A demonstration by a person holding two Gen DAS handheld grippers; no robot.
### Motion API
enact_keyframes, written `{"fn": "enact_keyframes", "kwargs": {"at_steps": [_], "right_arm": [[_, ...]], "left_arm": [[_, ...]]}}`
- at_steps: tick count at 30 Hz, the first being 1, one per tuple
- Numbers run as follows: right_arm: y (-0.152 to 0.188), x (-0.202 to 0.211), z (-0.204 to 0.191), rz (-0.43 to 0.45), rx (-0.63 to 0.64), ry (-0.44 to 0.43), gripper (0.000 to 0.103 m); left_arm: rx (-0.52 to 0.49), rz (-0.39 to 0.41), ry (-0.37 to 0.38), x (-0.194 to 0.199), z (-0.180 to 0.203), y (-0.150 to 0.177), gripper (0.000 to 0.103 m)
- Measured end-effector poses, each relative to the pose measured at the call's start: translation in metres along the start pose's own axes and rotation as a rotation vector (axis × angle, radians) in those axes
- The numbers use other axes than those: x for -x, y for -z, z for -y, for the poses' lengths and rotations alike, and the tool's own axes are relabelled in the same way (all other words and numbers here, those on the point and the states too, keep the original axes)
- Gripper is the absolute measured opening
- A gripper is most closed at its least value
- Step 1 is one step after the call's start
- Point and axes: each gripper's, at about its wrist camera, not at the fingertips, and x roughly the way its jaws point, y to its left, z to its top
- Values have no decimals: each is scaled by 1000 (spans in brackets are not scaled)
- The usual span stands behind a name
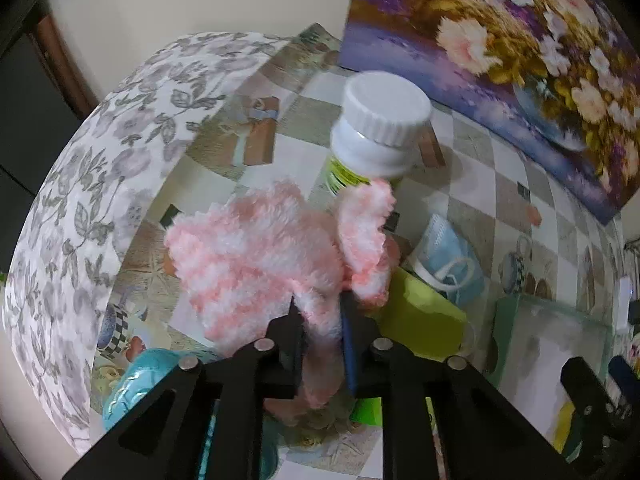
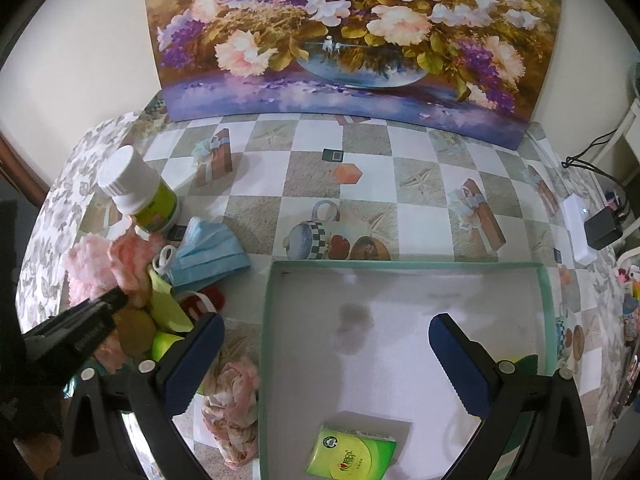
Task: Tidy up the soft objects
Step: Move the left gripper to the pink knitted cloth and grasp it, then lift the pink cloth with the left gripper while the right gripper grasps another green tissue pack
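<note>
My left gripper (image 1: 320, 316) is shut on a fluffy pink-and-white knitted piece (image 1: 260, 260) and holds it above the table's left side; it also shows in the right wrist view (image 2: 104, 268), with the left gripper (image 2: 116, 300) beside it. My right gripper (image 2: 326, 332) is open and empty, hanging over a shallow teal-rimmed box (image 2: 548, 292). A green tissue pack (image 2: 352, 456) lies in the box. A blue face mask (image 2: 208, 256), a yellow-green cloth (image 2: 168, 308) and a floral pink scarf (image 2: 236, 400) lie left of the box.
A white-capped bottle (image 2: 136, 196) stands at the left, close behind the pink piece. A flower painting (image 2: 352, 40) leans against the wall at the back. A white adapter and a black plug (image 2: 600, 228) lie at the right edge. A teal object (image 1: 132, 384) lies below the left gripper.
</note>
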Motion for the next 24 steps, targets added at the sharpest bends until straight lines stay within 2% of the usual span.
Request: {"fn": "enact_keyframes", "kwargs": {"at_steps": [12, 18, 24], "right_arm": [[3, -7, -9, -18, 18, 1, 103], [3, -4, -15, -10, 33, -14, 103], [7, -2, -36, -8, 91, -42, 103]], "left_arm": [[131, 77, 53, 29, -33, -11, 12], [182, 140, 66, 54, -48, -16, 12], [220, 190, 75, 76, -61, -21, 12]]}}
